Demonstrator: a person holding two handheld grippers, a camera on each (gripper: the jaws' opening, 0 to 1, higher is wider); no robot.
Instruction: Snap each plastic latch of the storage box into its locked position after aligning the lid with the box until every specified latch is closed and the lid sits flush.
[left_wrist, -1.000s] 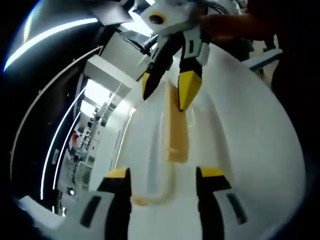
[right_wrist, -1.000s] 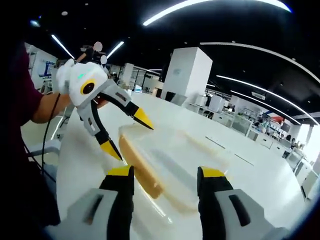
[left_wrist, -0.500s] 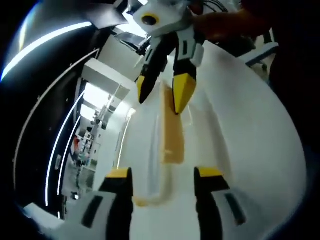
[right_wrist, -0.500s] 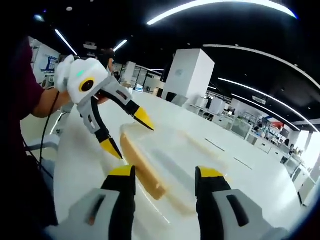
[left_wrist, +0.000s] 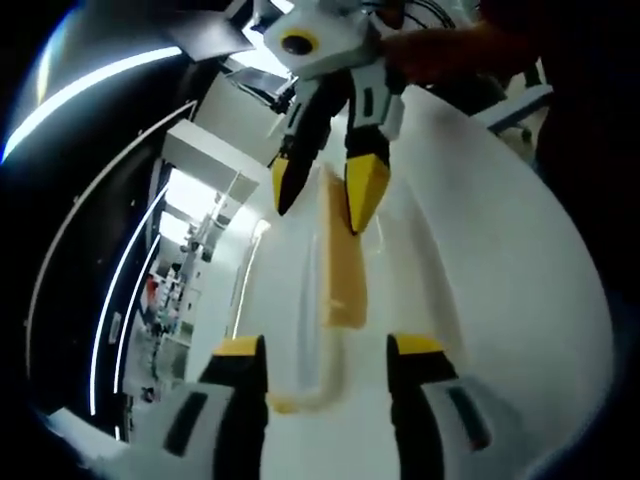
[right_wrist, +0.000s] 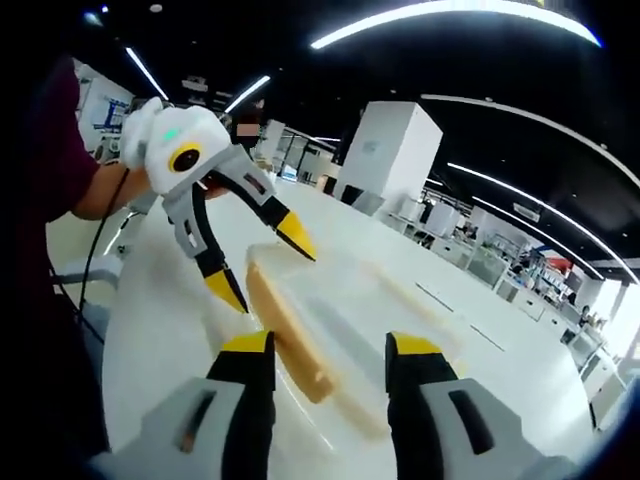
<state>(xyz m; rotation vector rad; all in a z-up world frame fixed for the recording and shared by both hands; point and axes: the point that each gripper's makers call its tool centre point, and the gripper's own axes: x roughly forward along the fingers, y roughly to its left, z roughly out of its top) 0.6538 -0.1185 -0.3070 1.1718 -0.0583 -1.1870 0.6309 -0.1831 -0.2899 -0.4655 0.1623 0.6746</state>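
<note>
The clear storage box (right_wrist: 345, 315) lies on the white table (right_wrist: 150, 330) with its lid on. A long tan latch (right_wrist: 285, 335) runs along its near side, and a paler latch (right_wrist: 400, 285) along the far side. My right gripper (right_wrist: 330, 345) is open, its jaws on either side of the tan latch, just short of it. My left gripper (right_wrist: 262, 263) hangs open over the box's left end, one tip on each side of the corner. In the left gripper view, the tan latch (left_wrist: 345, 270) stretches between my left gripper (left_wrist: 328, 350) and the open right gripper (left_wrist: 325, 190).
A person's arm and dark red sleeve (right_wrist: 60, 190) hold the left gripper. The white table (left_wrist: 520, 300) spreads wide around the box. White pillars (right_wrist: 390, 160) and work benches (right_wrist: 480, 250) stand far behind, under ceiling light strips.
Both views have shifted a little with the hands. The left gripper has edged nearer over the box's end. Both grippers have stayed open and the box has not moved.
</note>
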